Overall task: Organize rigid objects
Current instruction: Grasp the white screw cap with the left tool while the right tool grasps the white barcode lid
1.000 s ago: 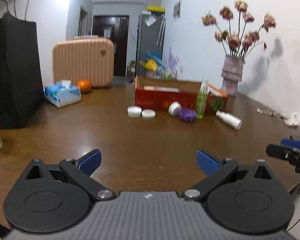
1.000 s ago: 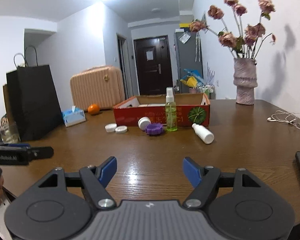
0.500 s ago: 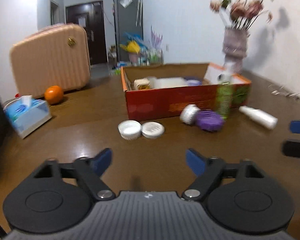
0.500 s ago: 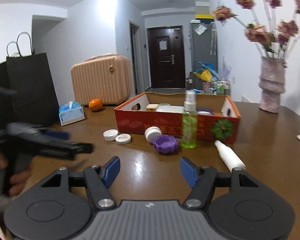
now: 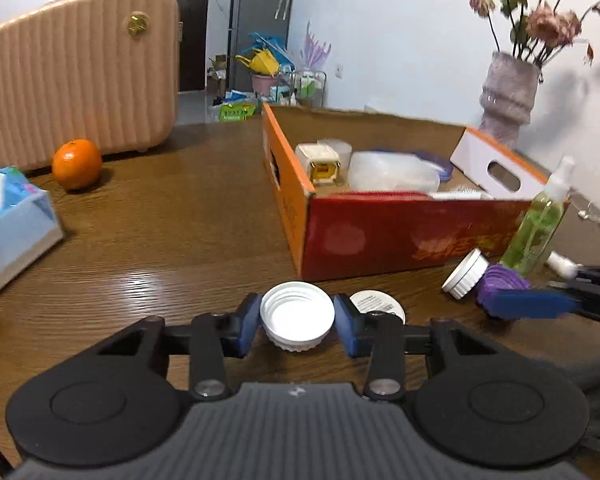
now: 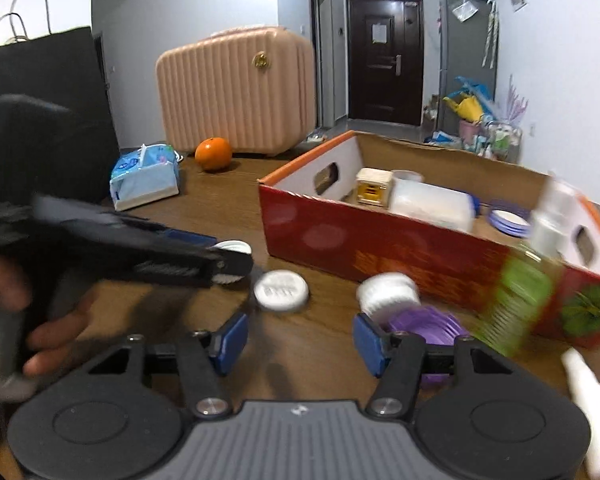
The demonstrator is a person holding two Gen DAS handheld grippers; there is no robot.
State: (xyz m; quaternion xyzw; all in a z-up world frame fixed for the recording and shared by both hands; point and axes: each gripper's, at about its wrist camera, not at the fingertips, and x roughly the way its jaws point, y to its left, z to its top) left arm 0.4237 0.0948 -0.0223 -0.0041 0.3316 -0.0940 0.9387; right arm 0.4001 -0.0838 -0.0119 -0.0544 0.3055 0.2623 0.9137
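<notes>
My left gripper (image 5: 296, 322) is shut on a white screw lid (image 5: 297, 314) resting on the wooden table. A second white lid (image 5: 378, 305) lies just right of it. A red cardboard box (image 5: 400, 232) holds several items. A white ribbed lid (image 5: 465, 274), a purple lid (image 5: 500, 280) and a green spray bottle (image 5: 540, 224) stand before the box. My right gripper (image 6: 300, 340) is open and empty, near the purple lid (image 6: 424, 324) and a flat white lid (image 6: 281, 290). The left gripper (image 6: 220, 260) shows in the right wrist view.
A tissue box (image 5: 8, 220), an orange (image 5: 76, 164) and a beige suitcase (image 5: 80, 76) stand at the left back. A vase of flowers (image 5: 508, 96) is behind the box. A black paper bag (image 6: 48, 112) stands far left. A white bottle (image 6: 592, 400) lies at the right.
Both grippers moved forward toward the box. My left gripper went from open to shut on the white screw lid. My right gripper narrowed a little near the purple lid.
</notes>
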